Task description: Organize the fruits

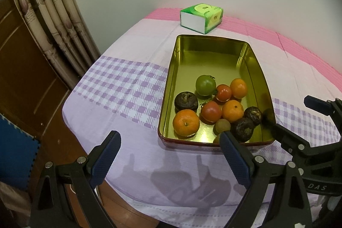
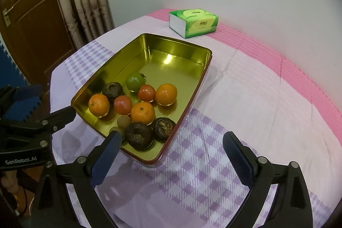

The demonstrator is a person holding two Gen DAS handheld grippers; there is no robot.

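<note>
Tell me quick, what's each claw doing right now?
Left claw: open, holding nothing, short of the tin.
Right claw: open, holding nothing, over the tin's near corner.

Fruits (image 1: 213,108) cluster in the near half of the tin tray (image 1: 210,40) on the worktop (image 1: 128,142); tissue box (image 1: 202,17) lies behind.

A home room: patterned curtains (image 1: 49,14) and a wooden door (image 2: 32,31) at upper left, a cloth-covered table (image 1: 119,82) at centre, a tissue box (image 1: 202,17) by the plain wall.
</note>
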